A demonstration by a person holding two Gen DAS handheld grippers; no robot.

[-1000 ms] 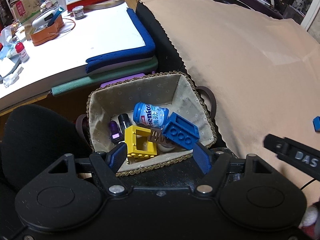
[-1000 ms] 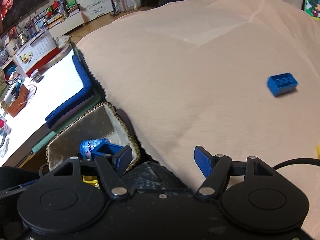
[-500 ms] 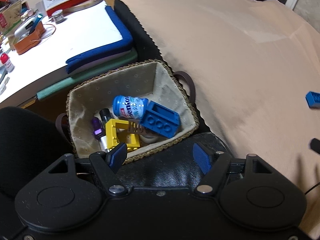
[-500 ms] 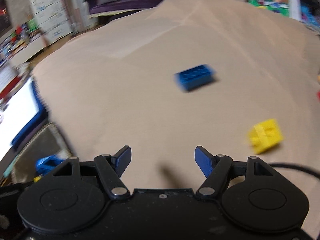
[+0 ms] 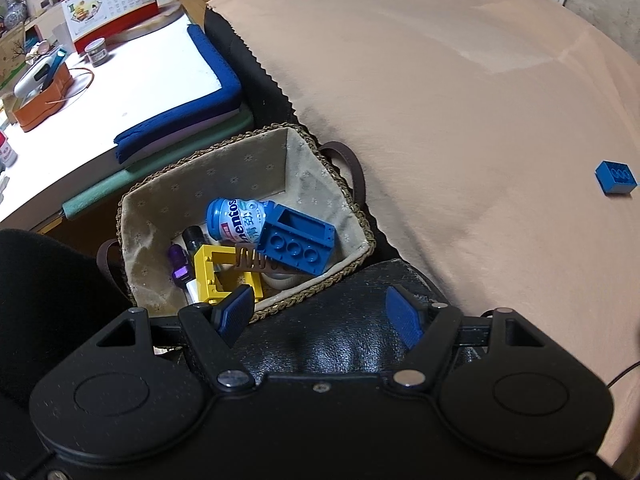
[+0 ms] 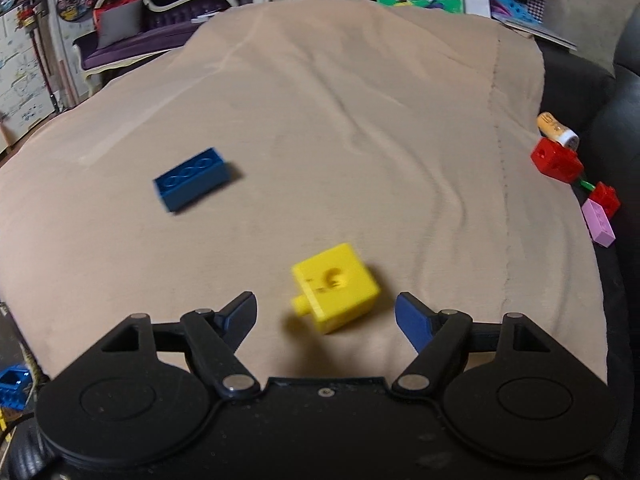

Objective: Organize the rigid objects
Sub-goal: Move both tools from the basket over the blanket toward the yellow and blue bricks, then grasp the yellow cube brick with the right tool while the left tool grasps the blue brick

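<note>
The right gripper [image 6: 326, 314] points down at the beige blanket [image 6: 340, 128]. Its jaws have just been opening and now stand spread, with a yellow block [image 6: 336, 292] lying on the blanket just beyond the gap between them; the pads do not touch it. Farther off to the left lies a blue brick [image 6: 194, 178], studs up. At the far right edge of the blanket sit a red block [image 6: 556, 160], a smaller red piece [image 6: 606, 198], a pink brick [image 6: 598, 224] and a small orange tube [image 6: 558, 128].

The left gripper [image 5: 320, 314] hangs over a black cushion [image 5: 332, 344], jaws spread and holding nothing. Just beyond it stands a woven basket [image 5: 168, 196] with cloth lining. Inside lie a blue candy bottle [image 5: 236, 220], a blue brick open side up [image 5: 296, 238], a yellow frame piece [image 5: 226, 276], a brown comb [image 5: 260, 262] and a purple item [image 5: 178, 266]. A white desk [image 5: 120, 92] lies to the far left.
</note>
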